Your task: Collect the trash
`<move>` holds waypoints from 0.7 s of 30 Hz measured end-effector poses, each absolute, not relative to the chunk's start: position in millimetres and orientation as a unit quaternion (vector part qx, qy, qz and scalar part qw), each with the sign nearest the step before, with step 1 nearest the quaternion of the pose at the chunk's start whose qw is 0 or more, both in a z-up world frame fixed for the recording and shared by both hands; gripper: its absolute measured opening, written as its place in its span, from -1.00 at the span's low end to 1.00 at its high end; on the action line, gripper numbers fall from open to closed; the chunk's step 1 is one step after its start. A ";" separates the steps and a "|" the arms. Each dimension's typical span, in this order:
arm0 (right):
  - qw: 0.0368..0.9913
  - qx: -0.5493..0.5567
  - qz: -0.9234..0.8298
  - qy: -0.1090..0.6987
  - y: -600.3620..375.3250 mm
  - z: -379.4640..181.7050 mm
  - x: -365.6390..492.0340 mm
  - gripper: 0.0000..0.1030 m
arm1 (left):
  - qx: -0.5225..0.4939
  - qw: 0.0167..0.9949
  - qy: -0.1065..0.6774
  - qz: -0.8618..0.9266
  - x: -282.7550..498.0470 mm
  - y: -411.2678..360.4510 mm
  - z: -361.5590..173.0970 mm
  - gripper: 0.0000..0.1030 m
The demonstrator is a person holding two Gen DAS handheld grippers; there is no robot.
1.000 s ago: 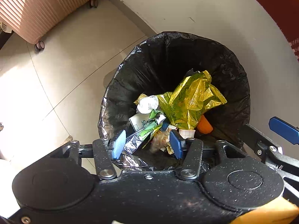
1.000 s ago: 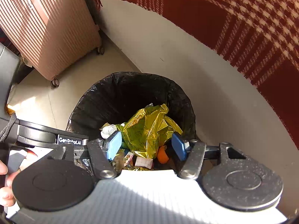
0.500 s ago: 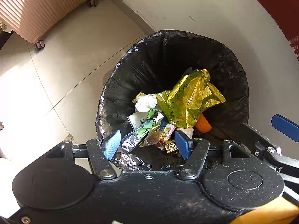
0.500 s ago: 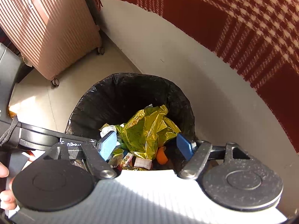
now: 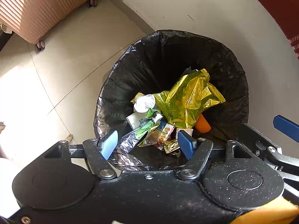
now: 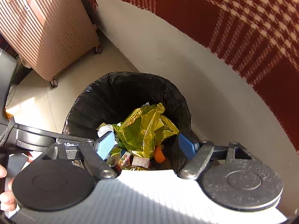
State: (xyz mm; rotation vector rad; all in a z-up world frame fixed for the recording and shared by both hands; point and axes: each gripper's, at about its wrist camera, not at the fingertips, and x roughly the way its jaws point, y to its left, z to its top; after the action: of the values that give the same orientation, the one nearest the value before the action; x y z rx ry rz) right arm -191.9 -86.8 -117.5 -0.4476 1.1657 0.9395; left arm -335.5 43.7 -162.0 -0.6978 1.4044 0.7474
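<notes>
Red-and-cream checked cloth (image 6: 243, 24) fills the upper right of the right wrist view, while the left wrist view catches only a corner of it. A pale wall (image 5: 214, 15) curves behind the bin, and a ribbed pink suitcase (image 6: 46, 28) on small wheels stands on the tiled floor (image 5: 61, 59), well apart from the bin, in both views. The bin's black liner (image 5: 149, 65) gapes wide, and the trash lies inside: a crumpled yellow-green foil bag (image 5: 186, 100) on top, a white paper wad (image 5: 144, 102) beside it, an orange piece (image 5: 202, 125) partly under the bag, and small snack wrappers (image 5: 158, 136) nearest the camera. The left hand-held gripper (image 5: 147, 144) hangs above the bin's near rim; its jaws have just been opening, nothing is pinched between them, and the wrappers lie below. The right hand-held gripper (image 6: 145, 147) is likewise released, its jaws also having just been opening, empty over the bag. Only the left view shows the wrappers clearly; in the right view the gripper body and its left pad cover much of them. Only the right view shows fingers (image 6: 5, 196) of a person's hand at the lower left edge, beside the left gripper's black body. The left view shows one blue pad of the right gripper at its right edge.
</notes>
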 end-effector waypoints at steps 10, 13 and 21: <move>0.710 -0.201 0.423 0.527 -86.7 -118.4 -190.1 0.64 | -0.312 0.645 0.614 0.331 -334.0 44.6 -163.9 0.49; 0.709 -0.202 0.422 0.528 -86.6 -119.0 -189.0 0.64 | -0.318 0.645 0.611 0.331 -335.0 45.9 -163.6 0.51; 0.708 -0.204 0.422 0.528 -85.8 -120.0 -188.0 0.64 | -0.326 0.647 0.604 0.332 -336.4 50.7 -163.5 0.60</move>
State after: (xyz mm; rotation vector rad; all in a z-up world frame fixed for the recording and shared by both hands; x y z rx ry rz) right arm -188.0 -85.8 -120.0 -0.4538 1.1737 0.9366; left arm -336.4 50.7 -163.5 -0.7421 1.3735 0.7557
